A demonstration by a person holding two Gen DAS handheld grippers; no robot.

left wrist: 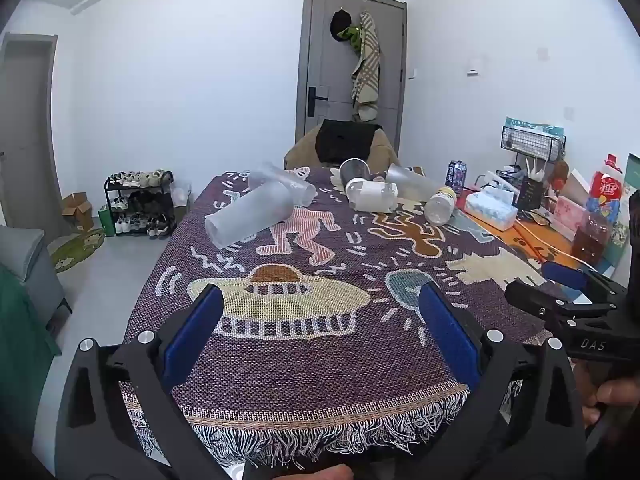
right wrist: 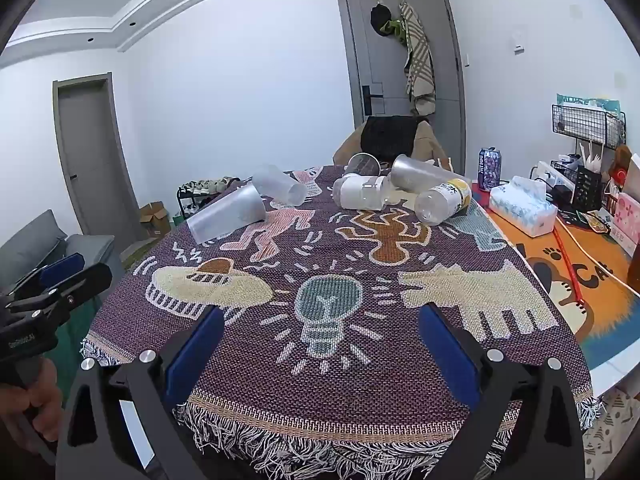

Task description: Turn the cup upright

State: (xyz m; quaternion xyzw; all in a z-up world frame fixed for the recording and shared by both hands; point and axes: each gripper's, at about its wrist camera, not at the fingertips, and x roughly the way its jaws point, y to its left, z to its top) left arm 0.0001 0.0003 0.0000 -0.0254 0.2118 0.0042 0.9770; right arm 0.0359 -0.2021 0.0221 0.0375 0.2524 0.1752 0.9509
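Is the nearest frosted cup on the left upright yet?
No, tipped. The frosted cup lies on its side on the blanket, mouth toward the camera.

Woven tablecloth [right wrist: 332, 248] with cartoon figures, fringed near edge. Tissue box [right wrist: 522, 207] on orange mat [right wrist: 592, 280], right side. Purple drink can [right wrist: 489, 168] upright beyond it. Wire rack [right wrist: 588, 124] against right wall. Scarf [right wrist: 418, 60] hangs on grey door [right wrist: 368, 52]. Shoe rack [left wrist: 140, 204] on floor, left (several pairs).

The left gripper [left wrist: 320, 320] and the right gripper [right wrist: 320, 332] are held side by side, level, jaws spread wide and gripping nothing; both hands seem wrapped round the handles.
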